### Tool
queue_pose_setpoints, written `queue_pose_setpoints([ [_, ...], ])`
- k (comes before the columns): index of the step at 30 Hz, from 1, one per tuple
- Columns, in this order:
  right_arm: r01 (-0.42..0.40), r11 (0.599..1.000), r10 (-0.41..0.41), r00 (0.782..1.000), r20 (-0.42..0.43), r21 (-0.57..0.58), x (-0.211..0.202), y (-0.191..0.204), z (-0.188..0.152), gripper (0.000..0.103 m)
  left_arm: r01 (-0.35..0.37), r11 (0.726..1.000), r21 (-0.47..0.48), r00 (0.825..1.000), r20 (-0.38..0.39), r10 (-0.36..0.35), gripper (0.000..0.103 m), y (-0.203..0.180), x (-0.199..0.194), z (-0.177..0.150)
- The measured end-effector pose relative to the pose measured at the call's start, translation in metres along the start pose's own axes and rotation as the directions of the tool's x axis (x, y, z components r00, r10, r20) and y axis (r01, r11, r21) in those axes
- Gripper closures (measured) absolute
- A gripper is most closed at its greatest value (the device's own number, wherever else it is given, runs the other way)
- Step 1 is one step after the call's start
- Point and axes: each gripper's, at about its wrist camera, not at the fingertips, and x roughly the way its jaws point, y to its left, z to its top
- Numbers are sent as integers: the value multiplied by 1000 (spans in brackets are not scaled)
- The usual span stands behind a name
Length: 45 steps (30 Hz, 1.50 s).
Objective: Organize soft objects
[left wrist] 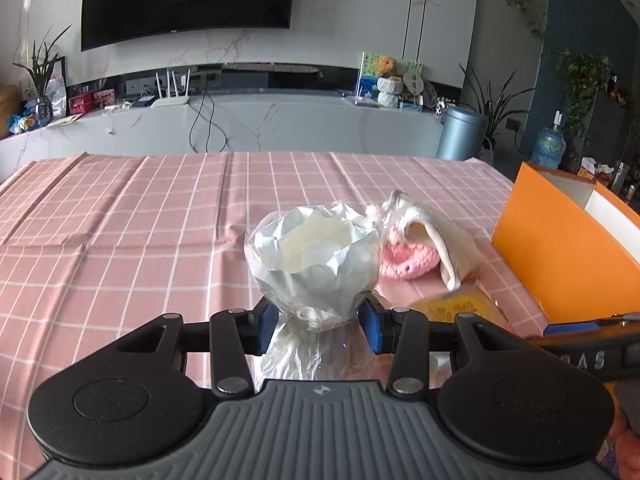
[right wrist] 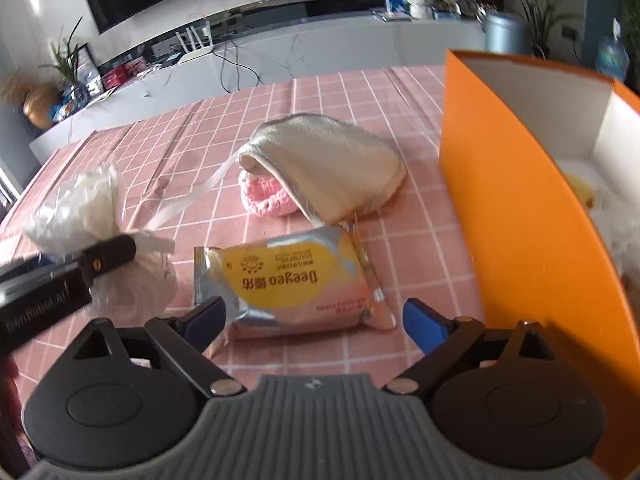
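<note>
The left gripper clamps a bag. The right gripper gapes around a snack pack on the surface; ahead a pouch, right a box.

My left tool has its blue-padded fingers closed partway, pinching a clear plastic bag of white material at its neck. My right tool, just to its right, has its fingers spread wide, gripping nothing.
</note>
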Motion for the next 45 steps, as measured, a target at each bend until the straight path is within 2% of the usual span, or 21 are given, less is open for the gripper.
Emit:
queue_pose_setpoints([
  [6,-40,995,45,998,-50,86,10,7,-7,8,-33,999,-26,999,-27,33,54,3,-7,-12],
  [10,-12,994,19,998,-61,110,24,17,-8,19,-34,999,-35,999,-26,33,54,6,-8,-12],
  [12,2,995,2,999,-44,98,26,22,-10,28,-31,999,-37,999,-26,30,54,6,-8,-13],
  [13,14,996,-11,999,-35,85,25,24,-11,39,-29,999,-37,999,-26,28,54,6,-8,-13],
  [14,10,997,-8,1000,-26,74,24,25,-12,54,-26,999,-38,999,-26,25,54,6,-8,-14],
  [17,-32,997,33,999,-22,69,21,22,-14,81,-19,999,-40,999,-28,18,54,4,-9,-16],
  [19,-49,997,50,999,-22,56,19,21,-14,89,-13,999,-37,999,-30,12,54,2,-9,-16],
  [23,-48,999,48,999,-14,26,12,18,-17,97,-10,999,-32,999,-33,9,54,-1,-12,-18],
  [33,-93,991,95,995,27,-93,-23,7,-26,100,-10,999,-47,999,-52,7,54,-11,-29,-22],
  [45,-168,966,189,977,93,-197,-78,3,-37,103,-1,1000,7,1000,3,0,54,-41,-65,-20],
])
